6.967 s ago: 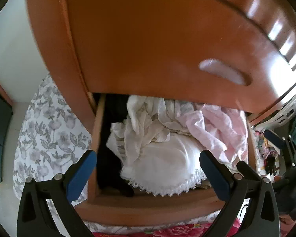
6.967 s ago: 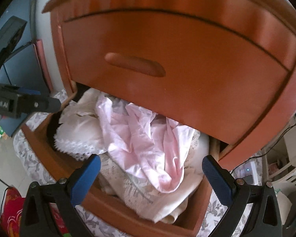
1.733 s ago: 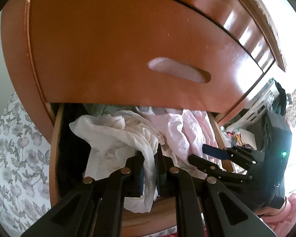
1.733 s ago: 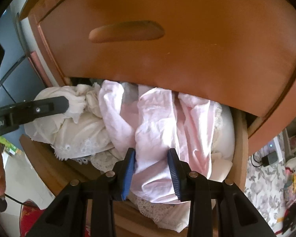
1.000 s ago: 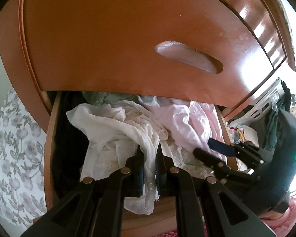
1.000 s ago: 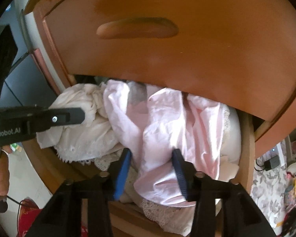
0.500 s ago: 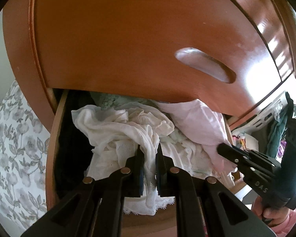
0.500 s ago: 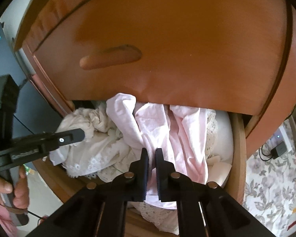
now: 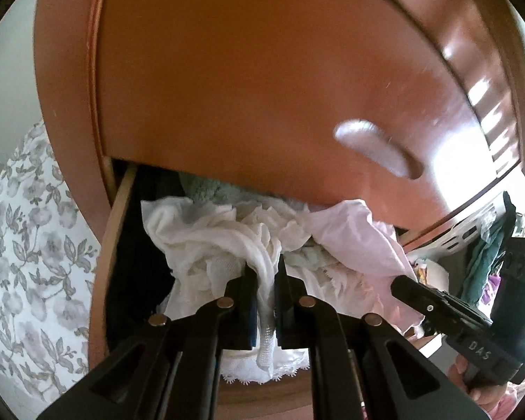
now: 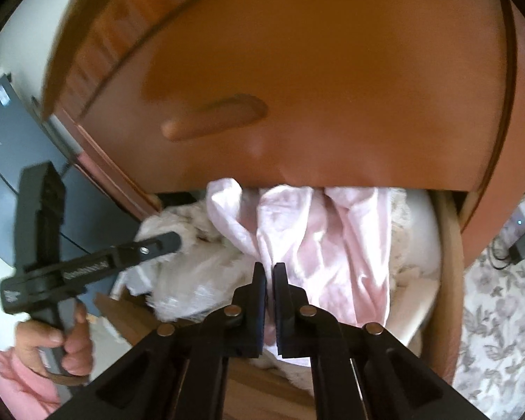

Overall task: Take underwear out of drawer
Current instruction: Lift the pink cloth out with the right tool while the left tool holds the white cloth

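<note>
Our left gripper [image 9: 265,281] is clamped tight on a gathered fold of the white lace-trimmed underwear [image 9: 206,241], a strip of its cloth squeezed between the 2 pads and hanging down past them. Our right gripper [image 10: 268,285] is pinched shut on the pale pink underwear [image 10: 336,245], which runs up from the pads toward 12 o'clock.

Both garments lie in the open drawer [image 9: 103,280], the white one bunched toward its left side in the left wrist view, the pink one spread at 2 o'clock from our left gripper. In the right wrist view the white heap sits at 9 o'clock from our right gripper, with the left gripper's black finger reaching into it. A dark garment [image 9: 133,262] fills the drawer's left edge.

Above, at 12 o'clock, the closed wooden drawer front [image 10: 297,87] with its recessed handle [image 10: 215,115] overhangs the clothes. A hand [image 10: 52,346] in a pink sleeve [image 10: 21,381] grips the left handle at 8 o'clock. Floral fabric [image 9: 24,262] lies beside the cabinet.
</note>
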Available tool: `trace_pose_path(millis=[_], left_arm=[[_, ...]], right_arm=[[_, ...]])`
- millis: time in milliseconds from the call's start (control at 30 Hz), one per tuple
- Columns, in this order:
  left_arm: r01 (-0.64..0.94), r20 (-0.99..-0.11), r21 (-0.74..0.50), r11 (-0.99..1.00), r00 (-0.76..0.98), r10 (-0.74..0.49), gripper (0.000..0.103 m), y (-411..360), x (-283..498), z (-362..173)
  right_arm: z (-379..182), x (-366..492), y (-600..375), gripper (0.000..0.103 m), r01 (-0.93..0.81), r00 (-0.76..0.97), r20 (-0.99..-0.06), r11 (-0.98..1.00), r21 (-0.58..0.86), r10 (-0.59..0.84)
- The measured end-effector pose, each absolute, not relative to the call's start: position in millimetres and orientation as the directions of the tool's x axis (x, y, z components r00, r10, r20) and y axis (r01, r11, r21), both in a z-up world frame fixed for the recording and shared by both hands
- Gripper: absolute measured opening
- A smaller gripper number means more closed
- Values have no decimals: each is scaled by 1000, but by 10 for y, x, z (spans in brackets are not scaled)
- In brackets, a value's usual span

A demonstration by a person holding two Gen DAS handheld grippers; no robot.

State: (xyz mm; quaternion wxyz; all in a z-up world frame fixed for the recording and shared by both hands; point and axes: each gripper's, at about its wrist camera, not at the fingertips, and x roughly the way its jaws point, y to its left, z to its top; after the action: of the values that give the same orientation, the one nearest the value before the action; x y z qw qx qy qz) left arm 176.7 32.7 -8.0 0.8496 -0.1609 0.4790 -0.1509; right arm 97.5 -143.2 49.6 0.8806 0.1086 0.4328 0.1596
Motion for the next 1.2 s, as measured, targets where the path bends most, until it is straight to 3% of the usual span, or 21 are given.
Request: trace_pose_path(millis=[300, 733, 933, 1200], left_arm=[[179, -672, -461, 869, 569, -474, 7, 339, 1654, 390], [291, -545, -467, 835, 649, -531, 6, 389, 1264, 1016], [292, -548, -442, 848, 660, -514, 7, 389, 1224, 1051], [216, -619, -465, 859, 614, -490, 6, 481, 1276, 632]], right_arm=[[877, 813, -1579, 4, -250, 612, -613, 857, 450, 500], [1167, 538, -1632, 4, -326, 656, -514, 822, 467, 552], [1295, 427, -1490, 4, -370, 641, -491, 798, 475, 589], [1251, 317, -1601, 4, -370, 643, -466, 779, 506, 608]])
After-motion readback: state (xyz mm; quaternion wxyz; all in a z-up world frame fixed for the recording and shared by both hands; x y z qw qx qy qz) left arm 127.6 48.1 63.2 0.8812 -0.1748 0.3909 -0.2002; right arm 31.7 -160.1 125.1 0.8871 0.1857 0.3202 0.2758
